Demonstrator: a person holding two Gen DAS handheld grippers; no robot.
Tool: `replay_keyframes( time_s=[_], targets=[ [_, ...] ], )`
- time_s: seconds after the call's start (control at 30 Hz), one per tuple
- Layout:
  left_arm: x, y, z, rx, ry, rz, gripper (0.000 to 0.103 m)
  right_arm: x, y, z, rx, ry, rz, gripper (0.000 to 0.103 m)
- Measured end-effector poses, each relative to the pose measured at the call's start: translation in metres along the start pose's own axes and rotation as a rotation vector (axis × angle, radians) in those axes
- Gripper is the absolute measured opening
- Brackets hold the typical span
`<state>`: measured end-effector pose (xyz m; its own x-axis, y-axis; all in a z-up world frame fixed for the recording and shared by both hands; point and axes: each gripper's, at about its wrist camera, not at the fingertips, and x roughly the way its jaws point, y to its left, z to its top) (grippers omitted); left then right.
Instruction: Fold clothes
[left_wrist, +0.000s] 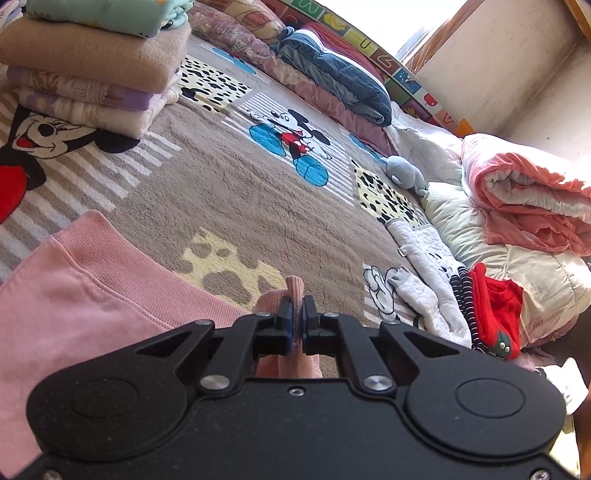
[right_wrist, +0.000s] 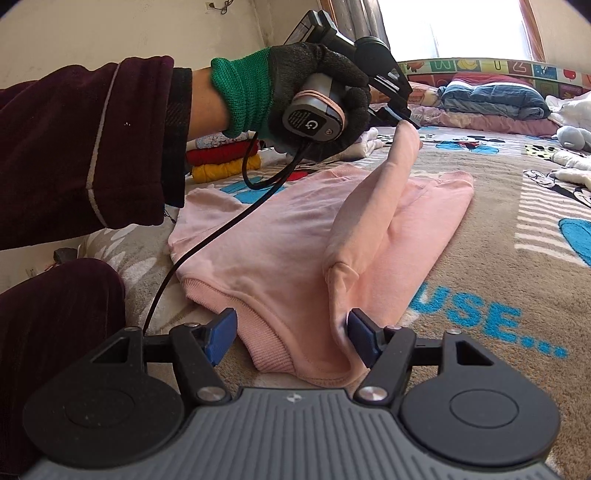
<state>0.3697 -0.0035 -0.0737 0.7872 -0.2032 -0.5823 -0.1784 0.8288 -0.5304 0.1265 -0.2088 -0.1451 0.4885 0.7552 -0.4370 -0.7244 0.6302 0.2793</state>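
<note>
Sweatshirt (right_wrist: 280, 236), pink, flat on blanket (right_wrist: 498, 266). L to R: folded stack (left_wrist: 85, 70) far left. L gripper (left_wrist: 298, 317) clamped on sleeve cuff (right_wrist: 404, 127), lifted over body. R gripper (right_wrist: 288, 336) spread wide, straddling hem, gripping nothing. Fabric soft, light, limp, prob. sags; best hold ribbed cuff/hem edges. Loose clothes (left_wrist: 454, 295) far right.

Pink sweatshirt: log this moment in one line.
left tool shut on sleeve cuff, lifted | right tool open at hem | pink sweatshirt flat on blanket
</note>
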Motion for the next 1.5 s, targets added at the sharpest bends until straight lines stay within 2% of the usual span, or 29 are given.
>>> replay_keyframes(
  time_s=[0.3, 0.53, 0.63, 0.7, 0.8, 0.9, 1.03, 1.1, 1.2, 1.27, 1.4, 1.5],
  targets=[
    [0.035, -0.020, -0.012, 0.127, 0.032, 0.108, 0.002, 0.001, -0.011, -0.002, 0.086, -0.005, 0.039, 0.067],
    [0.052, -0.041, -0.024, 0.287, 0.039, 0.156, 0.002, 0.002, -0.016, -0.002, 0.123, -0.012, 0.058, 0.069],
    [0.045, -0.050, -0.024, 0.362, 0.020, 0.139, 0.007, 0.001, -0.019, -0.001, 0.138, -0.013, 0.067, 0.070],
    [0.030, -0.046, -0.018, 0.372, -0.012, 0.086, 0.013, -0.003, -0.019, 0.000, 0.138, -0.016, 0.060, 0.070],
    [0.011, -0.041, -0.015, 0.471, -0.050, 0.074, 0.013, -0.014, -0.019, 0.004, 0.118, -0.036, 0.026, 0.070],
    [0.007, -0.034, -0.022, 0.572, -0.011, 0.057, 0.013, -0.024, -0.019, 0.008, 0.090, -0.073, -0.031, 0.070],
    [0.014, -0.037, -0.035, 0.651, 0.033, 0.041, 0.013, -0.027, -0.013, 0.017, 0.030, -0.156, -0.106, 0.070],
    [0.025, -0.041, -0.041, 0.667, 0.065, 0.026, 0.013, -0.026, -0.004, 0.020, -0.020, -0.205, -0.085, 0.070],
    [0.045, -0.049, -0.051, 0.728, 0.102, 0.049, 0.013, -0.009, 0.002, 0.021, -0.063, -0.154, -0.083, 0.071],
    [0.058, -0.052, -0.058, 0.770, 0.129, 0.070, 0.013, 0.008, 0.000, 0.019, -0.055, -0.066, -0.094, 0.072],
    [0.063, -0.054, -0.060, 0.832, 0.127, 0.094, 0.013, 0.018, -0.002, 0.016, -0.023, -0.013, -0.038, 0.073],
    [0.053, -0.050, -0.055, 0.820, 0.101, 0.101, 0.013, 0.025, 0.006, 0.012, -0.060, 0.024, -0.050, 0.074]
  ],
)
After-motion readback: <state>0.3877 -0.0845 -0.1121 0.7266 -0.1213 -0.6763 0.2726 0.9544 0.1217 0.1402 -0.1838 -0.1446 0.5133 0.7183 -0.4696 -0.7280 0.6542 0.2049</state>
